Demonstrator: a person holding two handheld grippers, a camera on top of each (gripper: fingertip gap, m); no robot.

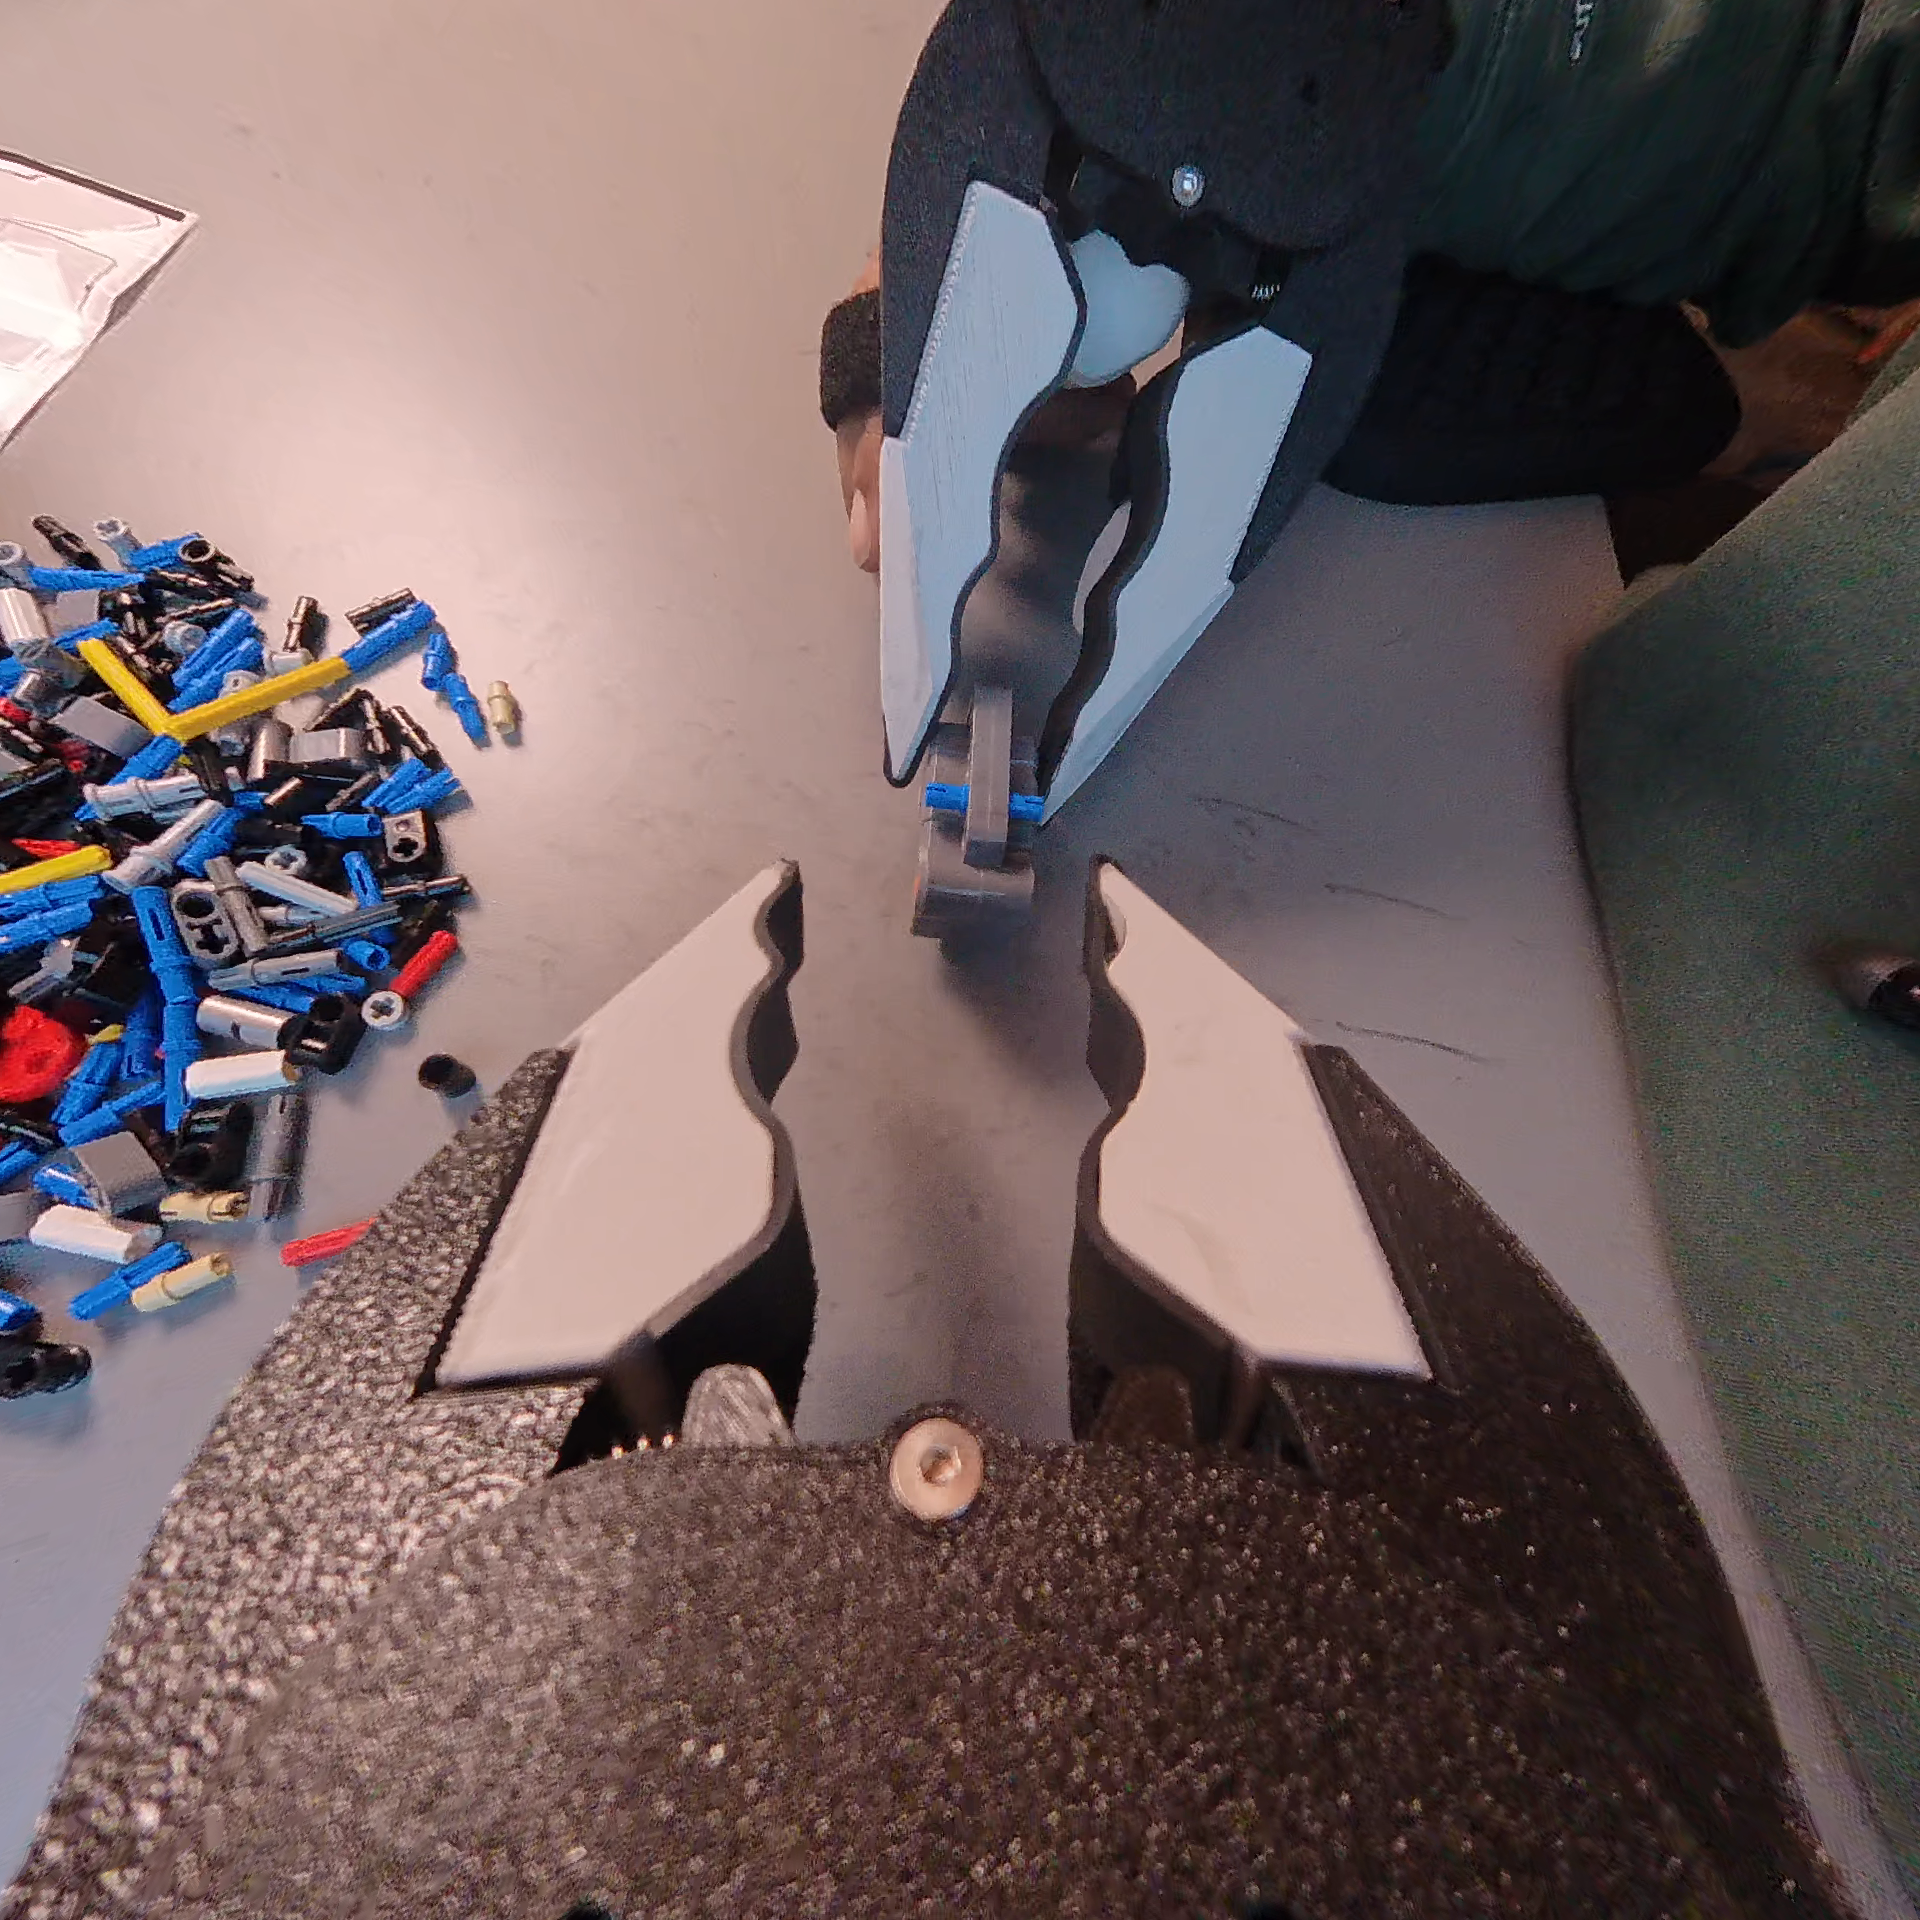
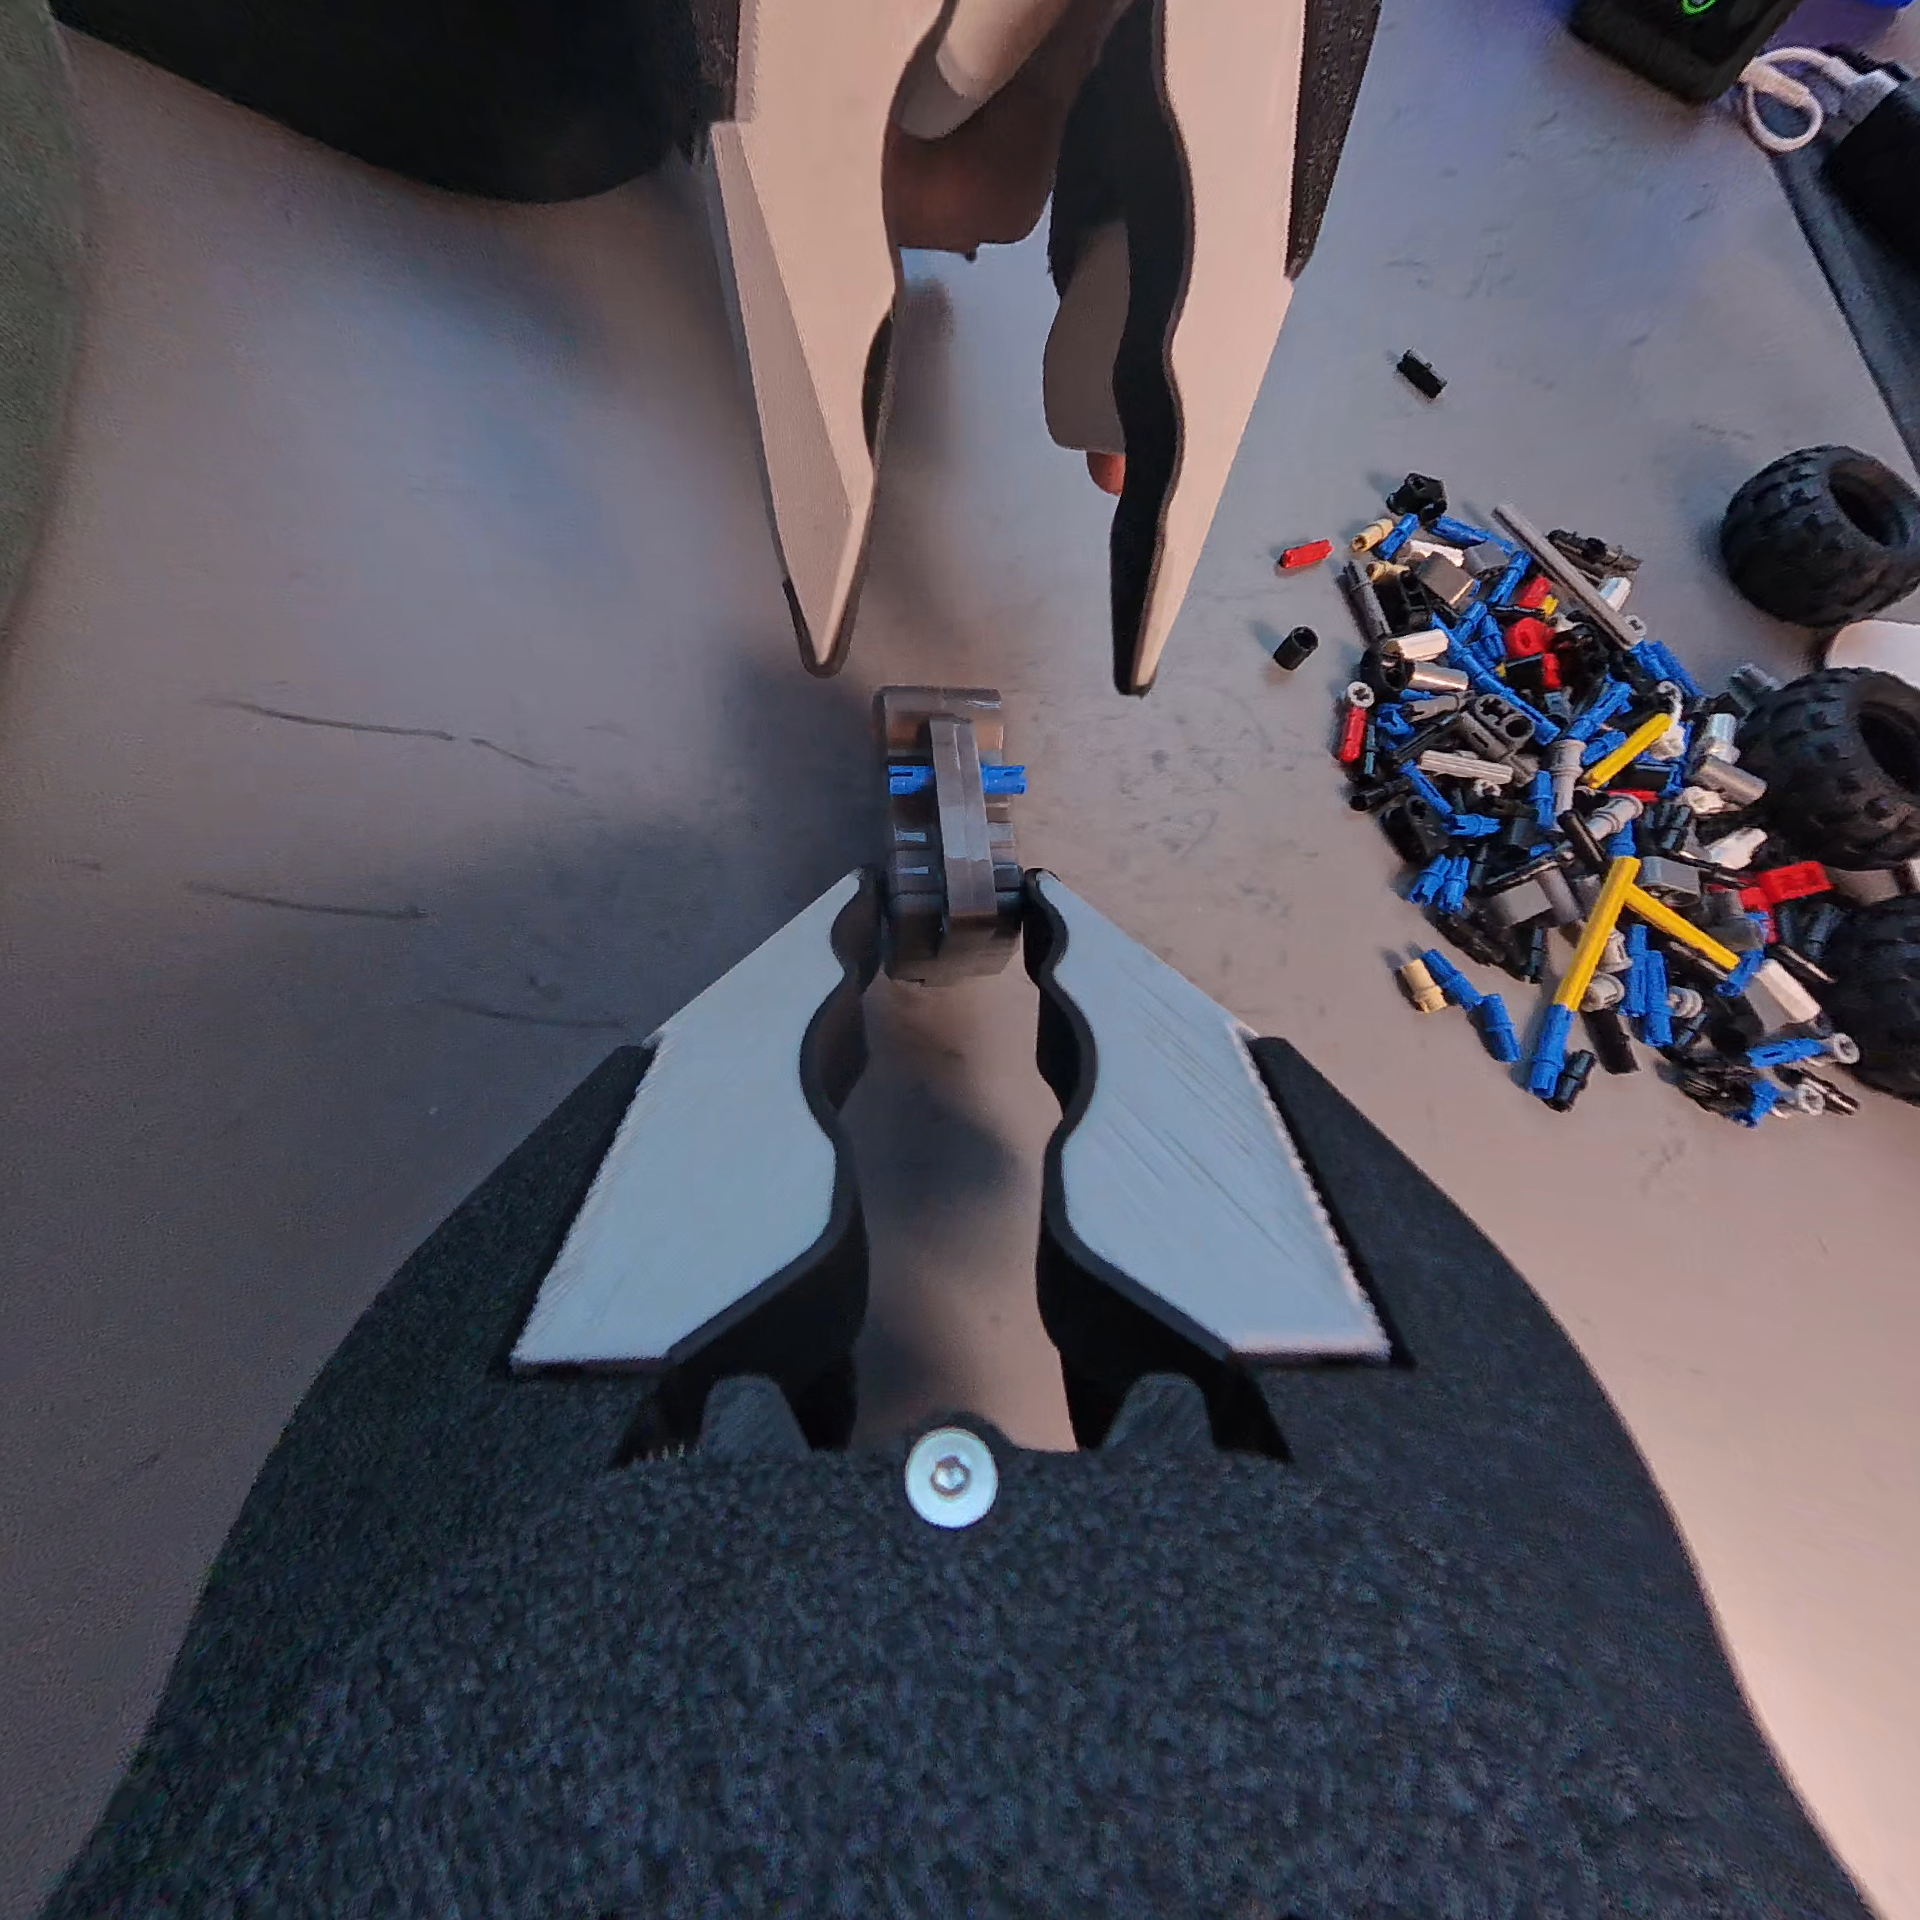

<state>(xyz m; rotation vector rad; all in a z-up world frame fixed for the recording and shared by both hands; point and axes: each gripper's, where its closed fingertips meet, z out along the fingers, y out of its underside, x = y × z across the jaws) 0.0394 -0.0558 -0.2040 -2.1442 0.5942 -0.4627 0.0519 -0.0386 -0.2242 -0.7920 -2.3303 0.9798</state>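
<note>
Right gripper (image 2: 945, 883) grips small beam assembly (image 2: 948, 831) above table (image 2: 416, 623); left gripper (image 2: 971, 675) faces it, apart. Parts pile (image 2: 1579, 810) beside, tyres (image 2: 1818, 535) beyond.

Grey beam assembly (image 2: 948, 862) with blue pin (image 2: 956, 777); pile of parts (image 2: 1579, 810) blue, black, yellow, red.

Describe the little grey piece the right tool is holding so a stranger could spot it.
On the grey table, away from the pile of small parts, find the right tool. Pinched at its tips is a grey stacked piece; a blue pin crosses it.
</note>
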